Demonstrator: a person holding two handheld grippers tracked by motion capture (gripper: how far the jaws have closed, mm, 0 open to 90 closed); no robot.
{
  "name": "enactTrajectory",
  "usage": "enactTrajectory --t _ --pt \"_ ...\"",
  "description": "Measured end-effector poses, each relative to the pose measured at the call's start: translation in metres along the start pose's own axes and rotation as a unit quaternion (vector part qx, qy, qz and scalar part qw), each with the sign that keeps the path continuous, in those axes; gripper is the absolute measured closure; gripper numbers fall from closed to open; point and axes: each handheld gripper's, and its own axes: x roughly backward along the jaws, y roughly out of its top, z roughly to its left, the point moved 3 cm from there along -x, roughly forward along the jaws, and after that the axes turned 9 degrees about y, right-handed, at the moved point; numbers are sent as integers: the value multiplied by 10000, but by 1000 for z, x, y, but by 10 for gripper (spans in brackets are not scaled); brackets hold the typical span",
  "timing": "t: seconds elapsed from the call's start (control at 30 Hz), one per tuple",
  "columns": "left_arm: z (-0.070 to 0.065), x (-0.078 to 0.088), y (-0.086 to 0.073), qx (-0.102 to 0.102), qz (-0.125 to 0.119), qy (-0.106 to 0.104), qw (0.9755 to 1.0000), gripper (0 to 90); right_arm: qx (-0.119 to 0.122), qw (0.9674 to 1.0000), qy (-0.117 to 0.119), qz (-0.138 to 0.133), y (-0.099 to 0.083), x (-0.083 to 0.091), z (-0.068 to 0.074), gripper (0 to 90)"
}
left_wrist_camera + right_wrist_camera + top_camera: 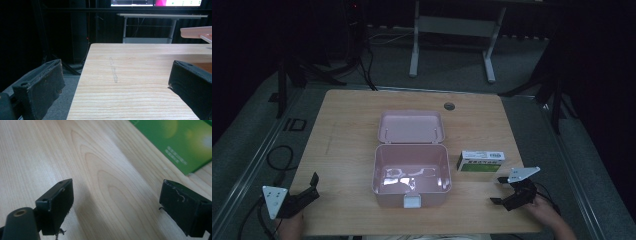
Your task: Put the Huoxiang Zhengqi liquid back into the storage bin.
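So there's a pink plastic box (412, 175) sitting pretty much in the middle of the wooden desk (347, 130), toward the near edge, with its lid (411, 126) flipped all the way open and lying flat behind it toward the far edge. Nothing is sitting inside the box as far as I can tell, just some light glaring off the bottom, and a little white latch (413, 201) is hanging on its front wall. Just beside the box, toward the right edge of the desk, a small white and green carton (480, 161) is lying flat, not touching it. The right gripper (503, 190) is hovering near the near right corner, just in front of that carton, its jaws spread wide with nothing between them; in the right gripper view the green face of the carton (180, 140) is peeking in at the top right, past the jaws. The left gripper (313, 185) is hanging over the near left corner, well apart from the box, jaws also spread wide and holding nothing. In the left gripper view one jaw is sticking out past the left edge of the desk (140, 82), and the lid's pink rim (196, 32) is showing at the far right. A small round grommet (449, 106) is sitting near the far edge, behind the lid.
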Motion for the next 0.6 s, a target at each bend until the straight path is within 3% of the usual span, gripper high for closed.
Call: enactTrajectory --t 0.07,0.17,0.2,0.33,0.37,0.43,0.6 --pt "0 0 0 -1 -3 -1 10000 2 24 9999 64 129 3 -1 1 119" --pt "0 0 0 -3 -1 -6 10000 2 238 9977 116 627 11 -4 5 119" --pt "0 0 0 -1 -1 -5 10000 2 329 9956 146 865 17 -5 8 119" --pt "0 0 0 4 -2 -13 10000 2 459 9934 187 1032 24 -5 10 119" --pt "0 0 0 3 -1 -15 10000 2 598 9898 225 1274 33 -6 12 119" --pt "0 0 0 5 -1 -16 10000 2 652 9869 252 1453 37 -8 13 119" --pt "0 0 0 11 -10 -10 10000 2 773 9761 355 1998 47 -15 17 119"
